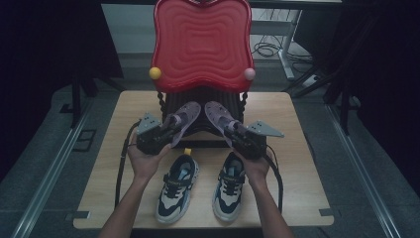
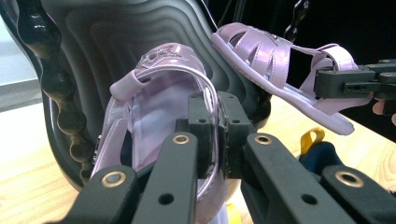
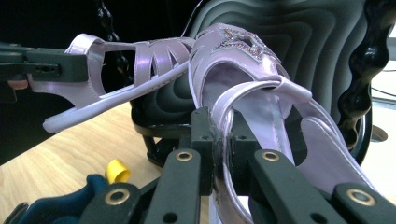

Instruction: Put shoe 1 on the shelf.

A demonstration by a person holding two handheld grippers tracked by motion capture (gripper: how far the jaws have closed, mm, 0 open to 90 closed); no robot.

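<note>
Each gripper, left [image 1: 167,130] and right [image 1: 232,130], is clamped on a lilac sandal's heel strap, left sandal [image 1: 184,116] and right sandal [image 1: 218,115] pointing far toward the black rack [image 1: 203,99] just ahead

Your left tongs [image 1: 166,130] grip one purple sandal [image 1: 184,118], your right tongs [image 1: 234,133] grip the other purple sandal [image 1: 218,115], both raised with toes toward the dark rack under the red tray [image 1: 202,42]. On the tabletop [image 1: 292,148] near your wrists stands a pair of sneakers [image 1: 177,189].
</note>
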